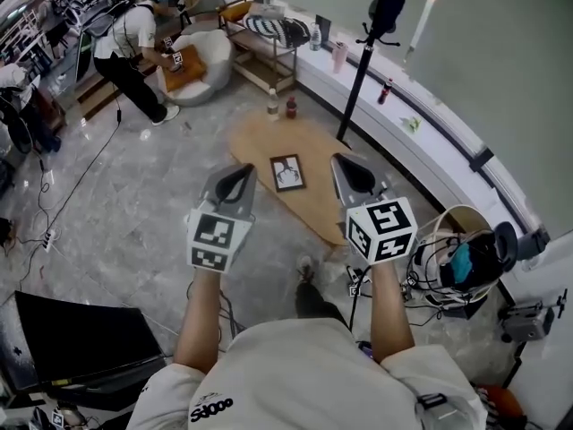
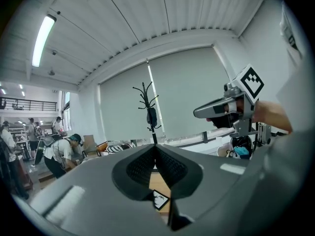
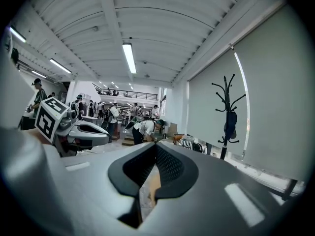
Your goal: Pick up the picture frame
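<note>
1. At the front of the left gripper [image 2: 156, 146], the two black ribbed jaws are pressed together at their tips with nothing caught between them. Its own view looks past them to the picture frame [image 2: 160, 199], low at six o'clock.
2. Beside it, the right gripper [image 3: 156, 146] is closed the same way, its pads meeting at the tips and gripping nothing.
3. From the head view, both grippers are held out side by side and apart, each at the end of a bare forearm.
4. The picture frame lies flat and face up near the middle of a low oval wooden table [image 1: 315, 211], a dark border round a pale picture. It shows in the gap between the grippers, at three o'clock from the left one's tips and nine o'clock from the right one's. Neither touches it.
5. Two bottles [image 1: 273, 106] stand at the table's far end, at twelve o'clock from the frame.
6. A black coat stand [image 1: 362, 72] rises at one o'clock from the frame.
7. At ten o'clock, well apart, a person [image 1: 132, 38] bends over a white armchair [image 1: 211, 65].
8. At four o'clock from the right gripper, a pale round basket [image 1: 452, 215] holds dark cables.
</note>
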A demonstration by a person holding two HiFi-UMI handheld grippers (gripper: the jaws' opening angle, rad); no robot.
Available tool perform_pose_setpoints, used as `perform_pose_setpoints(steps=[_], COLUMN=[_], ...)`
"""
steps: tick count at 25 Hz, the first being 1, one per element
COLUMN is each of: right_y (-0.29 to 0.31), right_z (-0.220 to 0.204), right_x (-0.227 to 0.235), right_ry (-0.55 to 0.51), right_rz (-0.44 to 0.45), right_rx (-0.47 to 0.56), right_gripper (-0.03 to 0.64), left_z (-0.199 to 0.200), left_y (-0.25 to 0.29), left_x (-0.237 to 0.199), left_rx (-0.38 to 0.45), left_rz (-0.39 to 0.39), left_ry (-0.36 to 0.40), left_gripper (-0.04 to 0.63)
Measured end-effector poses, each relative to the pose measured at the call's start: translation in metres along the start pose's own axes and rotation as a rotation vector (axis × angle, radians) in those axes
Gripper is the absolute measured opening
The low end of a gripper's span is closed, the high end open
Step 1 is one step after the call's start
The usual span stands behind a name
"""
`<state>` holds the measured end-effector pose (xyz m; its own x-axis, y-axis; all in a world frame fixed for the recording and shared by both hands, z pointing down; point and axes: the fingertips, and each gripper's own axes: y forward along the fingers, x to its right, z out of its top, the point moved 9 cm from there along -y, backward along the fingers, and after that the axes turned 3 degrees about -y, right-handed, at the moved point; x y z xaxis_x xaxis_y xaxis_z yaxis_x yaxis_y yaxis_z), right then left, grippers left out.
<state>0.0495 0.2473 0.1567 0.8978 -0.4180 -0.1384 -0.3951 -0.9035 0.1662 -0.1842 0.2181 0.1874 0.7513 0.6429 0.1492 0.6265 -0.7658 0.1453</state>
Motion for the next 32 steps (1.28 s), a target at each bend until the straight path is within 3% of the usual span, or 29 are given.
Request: perform_pose_setpoints(steps=[16,32], right_y=[0.132,0.223], right_z=[0.014,-0.008], right_x=[0.132,0.231], right_ry=[-0.033,-0.057], right_rz=[0.048,0.118], right_rx=[0.025,-0.022], right_gripper=[0.003,0.003], left_z=[0.024,0.021], left_y=[0.164,0.294], left_x=[-0.061,-0.085], left_rx=[-0.023,-0.087], left_rz=[0.046,0.080], left_ry=[-0.004,-0.031], left_gripper=[0.009,0.009])
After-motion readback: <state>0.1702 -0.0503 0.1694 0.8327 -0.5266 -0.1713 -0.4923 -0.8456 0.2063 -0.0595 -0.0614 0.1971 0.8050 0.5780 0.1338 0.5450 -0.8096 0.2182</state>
